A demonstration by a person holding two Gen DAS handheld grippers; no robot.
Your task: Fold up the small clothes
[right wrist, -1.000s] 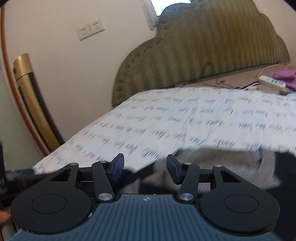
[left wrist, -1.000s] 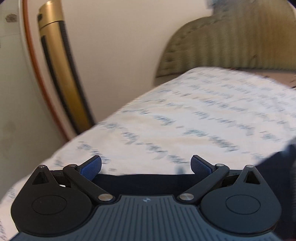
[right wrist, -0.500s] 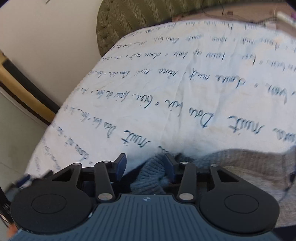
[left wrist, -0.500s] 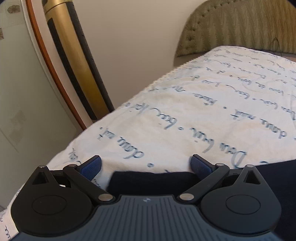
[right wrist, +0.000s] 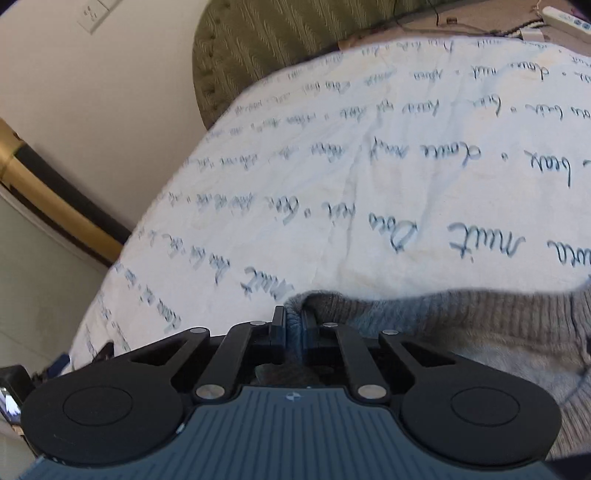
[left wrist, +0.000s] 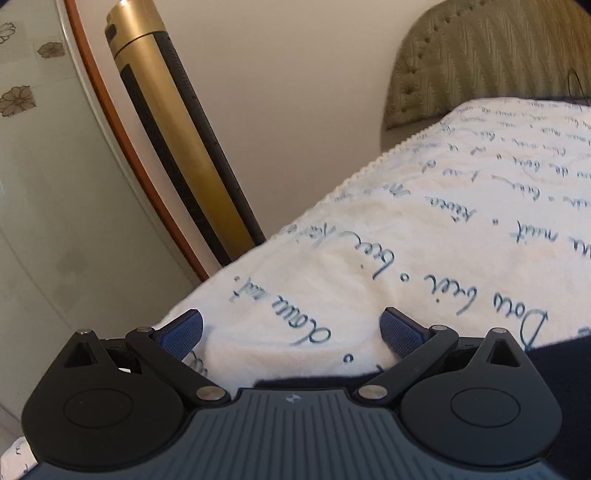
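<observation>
A bed covered by a white blanket (left wrist: 424,236) printed with lines of blue script fills most of both views. An olive padded headboard (left wrist: 491,59) stands at its far end against a pale wall, and a gold and black column (left wrist: 177,147) stands on the floor beside the bed's left edge.

A grey knitted garment (right wrist: 461,332) lies on the blanket at the near edge of the bed, spreading off to the right in the right wrist view, with its ribbed hem along the top. A dark navy cloth (left wrist: 554,362) lies at the near edge too, reaching under the body of the left gripper and off to the right in the left wrist view.

The right gripper (right wrist: 293,325) has its jaws drawn together, pinching a bunched corner of the grey knitted garment at that garment's left end.

The left gripper (left wrist: 291,330) has its jaws wide apart with only blanket showing between its blue pads (left wrist: 181,334), right by the bed's near left edge. Its pads touch no cloth that can be seen.

On the wall above the headboard sits a white switch plate (right wrist: 98,11).
</observation>
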